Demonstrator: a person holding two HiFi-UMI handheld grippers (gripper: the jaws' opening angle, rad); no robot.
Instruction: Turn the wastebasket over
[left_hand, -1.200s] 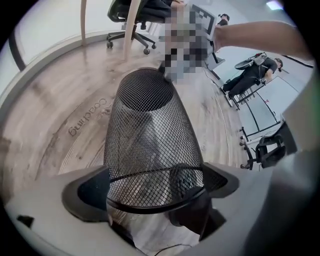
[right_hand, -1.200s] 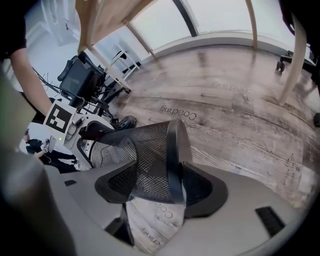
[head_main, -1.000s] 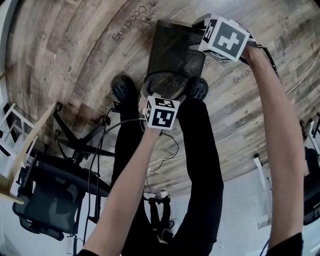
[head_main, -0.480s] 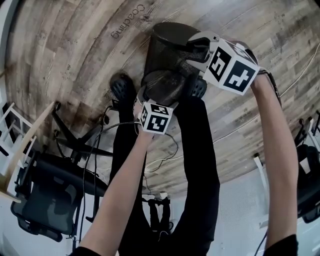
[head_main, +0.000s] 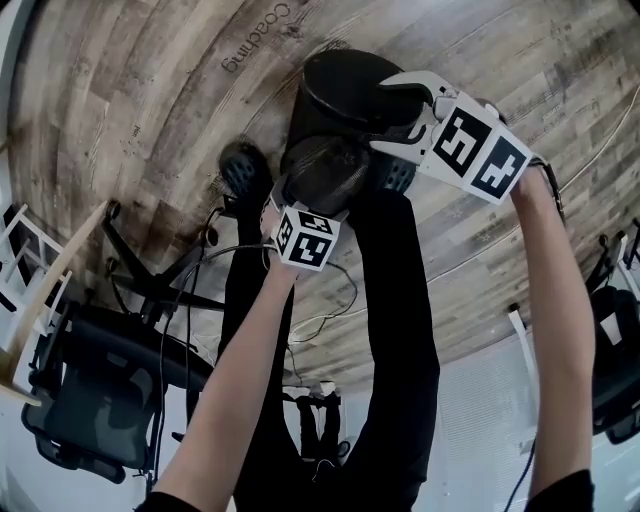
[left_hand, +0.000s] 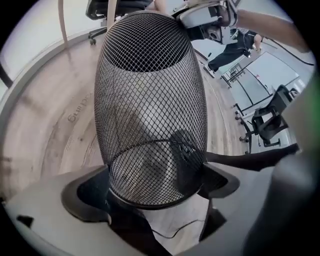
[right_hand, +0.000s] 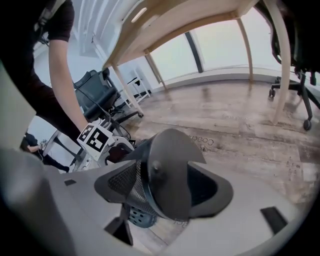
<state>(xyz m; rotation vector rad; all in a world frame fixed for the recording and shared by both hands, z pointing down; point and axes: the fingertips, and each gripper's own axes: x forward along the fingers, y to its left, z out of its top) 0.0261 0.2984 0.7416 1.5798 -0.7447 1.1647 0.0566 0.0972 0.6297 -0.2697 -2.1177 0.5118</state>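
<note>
While the right gripper (right_hand: 167, 186) raises its end, the wastebasket (head_main: 345, 85) comes almost upside down above the floor (head_main: 140, 110).
Its jaws have just been opening and stand wide, yet the solid base and some mesh wall fill the gap and seem pressed. The left gripper (left_hand: 156, 176) holds the mouth ring between its jaws. A second ago the head view showed the slanted mesh side. Now the dark base faces up and the mouth hangs near the shoe (head_main: 240, 172), so I judge the turn nearly done, with the setting down left. Only the left gripper view shows the ring touched on both sides, hidden in the head view by the marker cube (head_main: 305, 238). Only the right gripper view shows the base edge between its jaws.
</note>
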